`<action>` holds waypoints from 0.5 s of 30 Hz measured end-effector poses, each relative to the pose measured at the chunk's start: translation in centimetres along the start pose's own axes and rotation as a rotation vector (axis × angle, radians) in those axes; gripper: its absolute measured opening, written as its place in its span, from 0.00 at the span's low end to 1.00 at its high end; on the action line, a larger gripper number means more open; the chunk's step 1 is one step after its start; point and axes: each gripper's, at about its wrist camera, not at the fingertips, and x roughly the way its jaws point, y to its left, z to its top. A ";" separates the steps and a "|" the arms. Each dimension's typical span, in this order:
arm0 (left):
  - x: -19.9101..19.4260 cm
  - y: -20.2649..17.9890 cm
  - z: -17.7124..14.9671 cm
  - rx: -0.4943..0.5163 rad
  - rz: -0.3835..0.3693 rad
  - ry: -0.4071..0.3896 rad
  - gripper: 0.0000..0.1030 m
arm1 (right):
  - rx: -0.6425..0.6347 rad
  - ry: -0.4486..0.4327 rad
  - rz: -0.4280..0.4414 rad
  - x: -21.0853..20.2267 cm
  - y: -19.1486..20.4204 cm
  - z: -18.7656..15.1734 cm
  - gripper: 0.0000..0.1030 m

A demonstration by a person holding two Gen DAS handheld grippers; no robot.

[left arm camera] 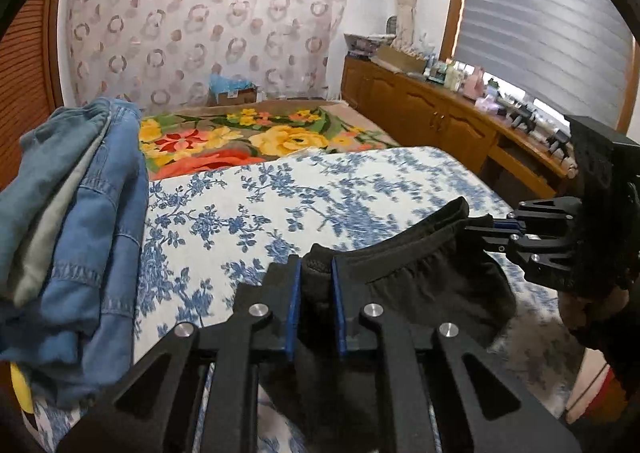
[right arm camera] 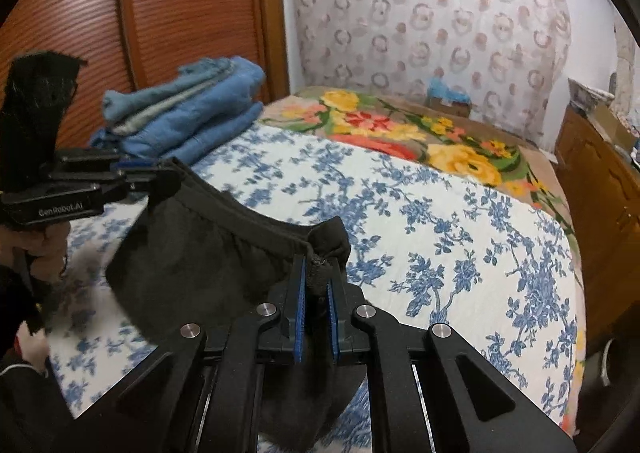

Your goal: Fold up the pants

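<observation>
Black pants [left arm camera: 420, 277] with an elastic waistband hang between both grippers above the blue-flowered bedspread [left arm camera: 280, 193]. My left gripper [left arm camera: 316, 265] is shut on one end of the waistband, bunched black cloth filling the gap between its blue pads. In the right wrist view my right gripper [right arm camera: 318, 273] is shut on the other waistband end of the pants [right arm camera: 192, 253]. Each gripper shows in the other's view: the right gripper [left arm camera: 486, 229] at the right edge, the left gripper [right arm camera: 160, 177] at the left, held by a hand. The legs of the pants drop out of sight below.
A stack of folded blue denim clothes [left arm camera: 80, 233] lies on the bed at the left, also seen as the denim stack [right arm camera: 188, 113]. A bright flowered blanket [left arm camera: 256, 137] covers the far bed. A wooden cabinet [left arm camera: 432, 109] crowded with small items runs along the right wall.
</observation>
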 end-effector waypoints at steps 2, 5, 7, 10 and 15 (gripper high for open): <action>1.2 0.2 -0.1 0.004 0.012 0.032 0.13 | -0.001 0.031 -0.024 1.2 -0.2 -0.1 0.06; 1.7 0.2 -0.5 0.007 0.026 0.052 0.19 | 0.014 0.047 -0.030 2.1 -0.5 -0.5 0.13; 1.5 0.3 -0.6 0.007 0.039 0.057 0.29 | 0.030 0.051 -0.037 2.1 -0.9 -0.6 0.20; 1.0 0.6 -0.9 0.006 0.059 0.059 0.43 | 0.050 0.044 -0.043 1.5 -1.3 -0.8 0.24; -0.4 0.6 -2.0 0.011 0.055 0.064 0.56 | 0.077 0.038 -0.040 -0.6 -1.6 -1.8 0.26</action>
